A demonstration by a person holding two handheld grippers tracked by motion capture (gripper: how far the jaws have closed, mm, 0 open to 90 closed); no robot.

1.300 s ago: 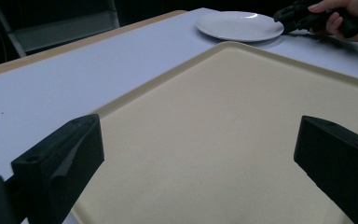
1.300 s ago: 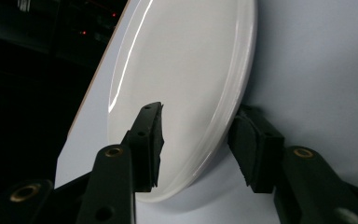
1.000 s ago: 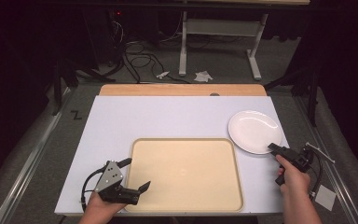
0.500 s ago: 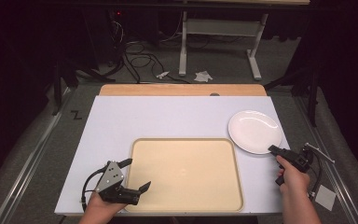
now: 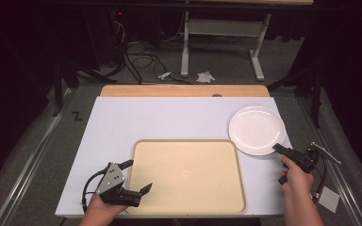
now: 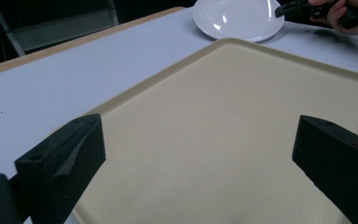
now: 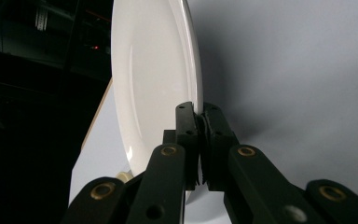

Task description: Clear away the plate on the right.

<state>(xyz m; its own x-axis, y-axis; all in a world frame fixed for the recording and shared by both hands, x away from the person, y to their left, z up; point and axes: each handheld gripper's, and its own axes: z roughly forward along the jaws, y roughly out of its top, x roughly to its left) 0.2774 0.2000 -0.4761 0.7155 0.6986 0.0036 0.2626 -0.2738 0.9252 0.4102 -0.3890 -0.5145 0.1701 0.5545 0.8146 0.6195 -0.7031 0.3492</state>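
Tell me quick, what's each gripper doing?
Left hand-held gripper: open, over the tray.
Right hand-held gripper: just closed on the white plate's rim.

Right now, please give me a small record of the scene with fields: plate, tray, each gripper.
plate: white plate, on the table's far right, beside the tray
tray: beige tray, nothing on it
right gripper: right gripper, jaws just closed, pinching the plate's near rim
left gripper: left gripper, jaws wide apart over the tray's left edge, holding nothing

On the table [image 5: 169, 120] — one white plate [image 5: 254, 128], one beige tray [image 5: 186, 172] — and two grippers.
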